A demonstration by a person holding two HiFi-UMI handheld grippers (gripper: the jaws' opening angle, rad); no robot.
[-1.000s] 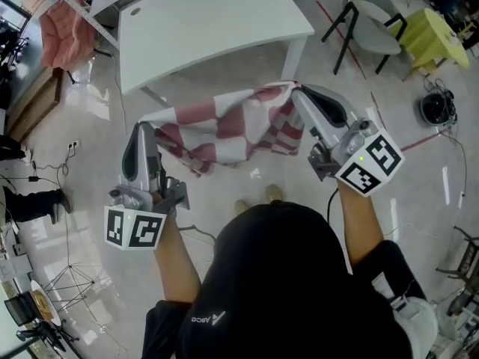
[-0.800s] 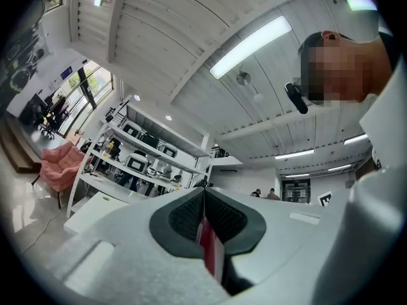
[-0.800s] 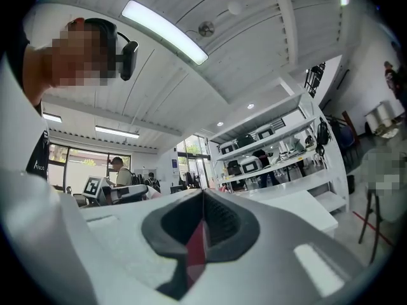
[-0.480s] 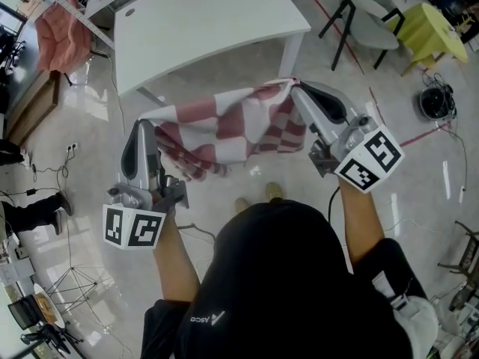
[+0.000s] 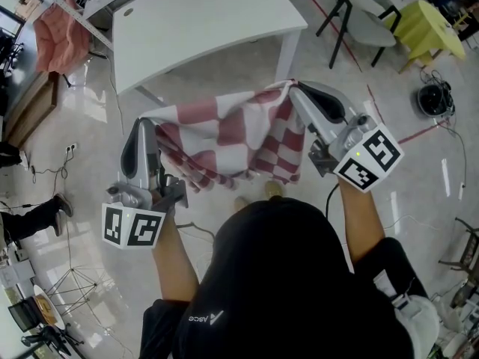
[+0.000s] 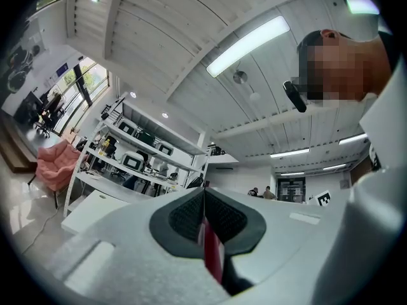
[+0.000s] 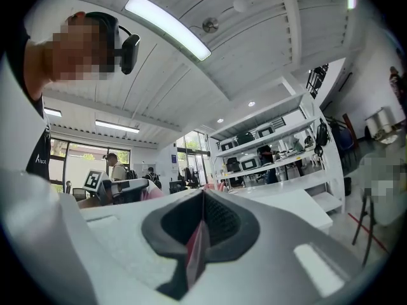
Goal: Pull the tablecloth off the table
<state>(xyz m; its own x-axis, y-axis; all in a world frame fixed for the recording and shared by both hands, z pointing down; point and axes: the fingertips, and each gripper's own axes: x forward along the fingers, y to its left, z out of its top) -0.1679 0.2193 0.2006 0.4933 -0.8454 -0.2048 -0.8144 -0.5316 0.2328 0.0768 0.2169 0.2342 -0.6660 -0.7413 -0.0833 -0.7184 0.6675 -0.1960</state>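
Seen from the head camera, the red-and-white checked tablecloth [image 5: 232, 137] hangs in mid-air at the centre, already clear of the white tabletop [image 5: 202, 21], which lies bare at twelve o'clock. The left gripper [image 5: 141, 126], at ten o'clock, has its fingers clenched on one top corner, and a sliver of red cloth shows pinched between them. The right gripper [image 5: 294, 90], at one o'clock, has its fingers clamped the same way on the other top corner. The cloth's long axis is its held top edge, running from ten o'clock across to one o'clock and pulled fairly straight. The rest drapes downward in loose folds, with the lower hem bunched towards six o'clock, just above our shoes [image 5: 274, 191]. We judge two risks from here. Each grip takes only a thin edge of fabric, so a sharp tug or an uneven pull could slide a corner out and drop that side. The low hem could also brush the floor [image 5: 224, 73] or catch underfoot if we step forward or lower our hands.
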